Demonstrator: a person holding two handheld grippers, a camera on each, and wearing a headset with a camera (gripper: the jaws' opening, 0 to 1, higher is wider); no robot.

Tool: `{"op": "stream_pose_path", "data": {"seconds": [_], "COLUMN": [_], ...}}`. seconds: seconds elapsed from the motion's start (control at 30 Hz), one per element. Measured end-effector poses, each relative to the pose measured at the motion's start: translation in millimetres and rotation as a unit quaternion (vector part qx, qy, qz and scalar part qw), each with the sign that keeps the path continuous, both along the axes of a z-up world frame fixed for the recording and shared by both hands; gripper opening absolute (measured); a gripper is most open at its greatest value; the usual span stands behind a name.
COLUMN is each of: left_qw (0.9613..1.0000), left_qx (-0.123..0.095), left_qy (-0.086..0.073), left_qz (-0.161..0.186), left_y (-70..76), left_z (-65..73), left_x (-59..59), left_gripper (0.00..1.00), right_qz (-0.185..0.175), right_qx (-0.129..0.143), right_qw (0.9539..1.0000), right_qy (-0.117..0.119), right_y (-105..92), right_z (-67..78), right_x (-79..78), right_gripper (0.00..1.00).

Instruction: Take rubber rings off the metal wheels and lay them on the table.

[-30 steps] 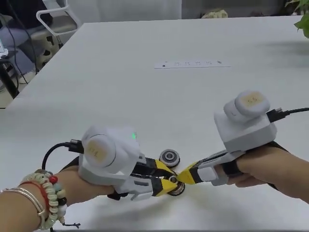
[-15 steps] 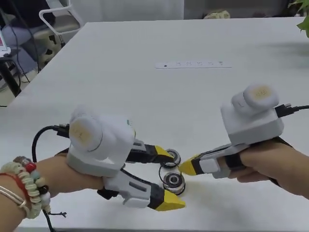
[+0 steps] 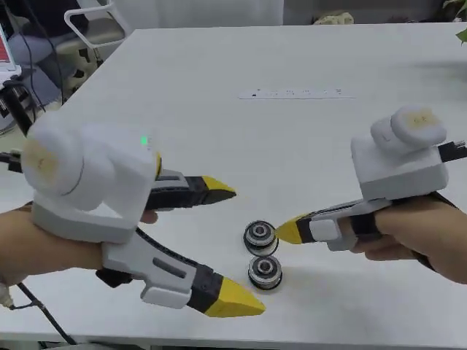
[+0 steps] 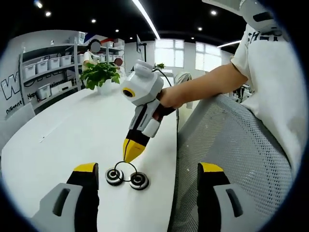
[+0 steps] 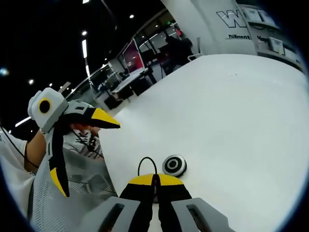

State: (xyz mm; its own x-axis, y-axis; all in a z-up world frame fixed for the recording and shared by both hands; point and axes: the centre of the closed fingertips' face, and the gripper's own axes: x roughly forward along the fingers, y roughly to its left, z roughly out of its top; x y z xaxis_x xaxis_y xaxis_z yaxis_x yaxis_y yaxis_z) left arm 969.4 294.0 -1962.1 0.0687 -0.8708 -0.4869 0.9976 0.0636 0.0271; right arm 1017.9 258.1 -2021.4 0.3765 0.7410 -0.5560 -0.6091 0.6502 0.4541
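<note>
One ring loops up from the right gripper's jaws, which are pinched on it. It is just beside two wheels lying together on the table. Opposite, across the wheels, the left gripper is spread wide.

Bright, even overhead light nearly washes out the white table in the head view; soft shadows sit under the metal wheels. In the left gripper view, ceiling strip lights glare at the top. Both gripper views bend at the edges, yet the rubber ring reads sharp.
</note>
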Motion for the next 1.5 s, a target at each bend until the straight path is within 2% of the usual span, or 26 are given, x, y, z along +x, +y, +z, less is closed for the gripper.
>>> {"op": "stream_pose_path", "data": {"seconds": [0.1,0.23,0.37,0.6,0.73,0.93,1.1,1.17,1.23,1.43,1.5], "left_qw": [0.9996,0.9979,0.9954,0.9899,0.987,0.986,0.9856,0.9854,0.984,0.982,0.9821], "left_qx": [-0.009,-0.025,-0.026,-0.037,-0.042,-0.031,-0.025,-0.024,-0.022,-0.025,-0.012], "left_qy": [-0.013,-0.02,-0.024,-0.014,0.0,0.013,0.021,0.029,0.039,0.044,0.049], "left_qz": [0.025,0.056,0.089,0.137,0.156,0.163,0.166,0.166,0.172,0.182,0.181], "left_y": [12.7,29.3,46.6,67.7,71.9,71.6,69.7,69.5,70.5,72.4,73.3], "left_z": [10.3,20.2,19.1,12.0,1.8,-14.1,-20.1,-22.5,-25.2,-26.4,-31.0], "left_x": [4.5,7.2,11.3,11.4,6.1,-1.1,-1.6,-2.9,-2.4,-0.1,-1.1], "left_gripper": [0.84,0.86,0.86,0.87,0.88,0.92,0.91,0.92,0.93,0.93,0.93], "right_qz": [-0.003,-0.007,-0.009,-0.013,-0.018,-0.014,-0.008,-0.005,-0.001,0.015,0.023], "right_qx": [0.006,0.014,0.022,0.036,0.039,0.04,0.046,0.049,0.052,0.051,0.044], "right_qw": [1.0,0.9998,0.9996,0.9988,0.998,0.9966,0.9951,0.9945,0.994,0.9927,0.9929], "right_qy": [-0.004,-0.01,-0.017,-0.031,-0.045,-0.07,-0.087,-0.093,-0.096,-0.108,-0.108], "right_y": [0.1,0.6,1.8,3.0,2.9,6.6,10.8,13.3,16.2,28.6,33.2], "right_z": [4.5,10.7,17.1,29.3,35.9,45.2,52.0,54.0,55.1,52.8,47.8], "right_x": [1.3,2.6,3.4,5.6,7.9,7.8,7.1,6.5,5.5,2.0,-0.3], "right_gripper": [0.0,0.0,0.0,0.0,0.0,0.0,0.0,0.0,0.0,0.0,0.0]}}
